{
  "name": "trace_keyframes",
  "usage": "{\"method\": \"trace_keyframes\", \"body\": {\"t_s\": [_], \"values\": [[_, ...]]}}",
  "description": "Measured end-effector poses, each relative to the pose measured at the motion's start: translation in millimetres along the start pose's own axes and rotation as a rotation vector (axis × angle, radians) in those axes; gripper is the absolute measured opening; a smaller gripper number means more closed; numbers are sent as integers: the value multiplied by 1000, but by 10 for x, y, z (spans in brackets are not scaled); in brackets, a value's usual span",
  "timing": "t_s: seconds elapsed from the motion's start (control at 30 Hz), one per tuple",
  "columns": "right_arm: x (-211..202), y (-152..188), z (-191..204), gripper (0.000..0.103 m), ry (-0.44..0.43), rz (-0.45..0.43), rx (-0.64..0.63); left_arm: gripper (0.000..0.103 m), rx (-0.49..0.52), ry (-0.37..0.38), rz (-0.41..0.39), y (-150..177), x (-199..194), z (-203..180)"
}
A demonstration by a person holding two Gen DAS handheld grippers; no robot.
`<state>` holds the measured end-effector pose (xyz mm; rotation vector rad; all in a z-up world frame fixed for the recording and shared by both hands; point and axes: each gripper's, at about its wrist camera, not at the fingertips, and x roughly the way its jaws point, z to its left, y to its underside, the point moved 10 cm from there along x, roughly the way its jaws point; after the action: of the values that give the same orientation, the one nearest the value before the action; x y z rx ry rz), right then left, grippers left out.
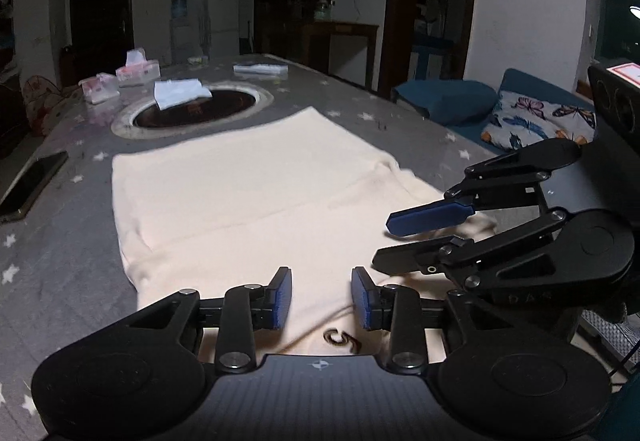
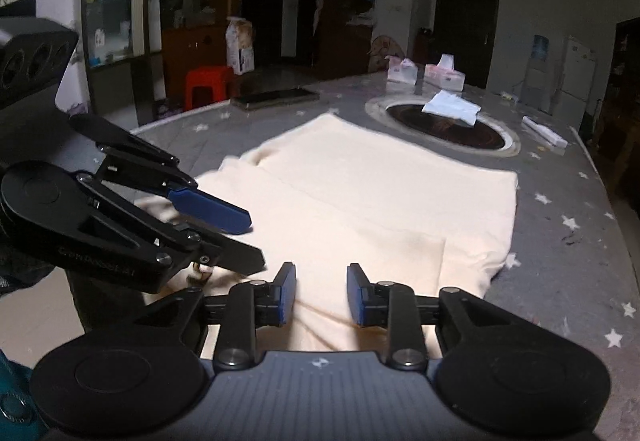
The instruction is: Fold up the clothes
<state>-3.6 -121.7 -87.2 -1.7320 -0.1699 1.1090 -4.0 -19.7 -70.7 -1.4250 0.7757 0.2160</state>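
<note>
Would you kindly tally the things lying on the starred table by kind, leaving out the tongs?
Cream garment: 1
Tissue packs: 2
Phone: 1
White folded cloths: 2
Total: 6

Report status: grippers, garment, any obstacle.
Left gripper open, right gripper open, both over near edge. Garment partly folded, flat on table. Phone clear of it.
</note>
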Motion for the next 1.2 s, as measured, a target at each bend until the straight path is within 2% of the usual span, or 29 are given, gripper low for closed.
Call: {"method": "trace_keyframes", "body": {"t_s": [0.43, 0.73, 0.93, 1.07, 1.2], "values": [[-5, -92, -75, 32, 12, -24, 12, 39, -54, -20, 11, 134, -67, 111], [88, -192, -227, 34, 35, -44, 45, 41, -83, -37, -3, 112, -112, 201], [253, -153, -519, 33, 68, -14, 141, 41, -55, -51, 6, 145, -248, 252], [75, -179, -464, 34, 53, -31, 101, 41, -12, -57, 26, 196, -425, 302], [-26, -121, -357, 34, 17, -2, 30, 41, 107, -52, 60, 298, -610, 247]]}}
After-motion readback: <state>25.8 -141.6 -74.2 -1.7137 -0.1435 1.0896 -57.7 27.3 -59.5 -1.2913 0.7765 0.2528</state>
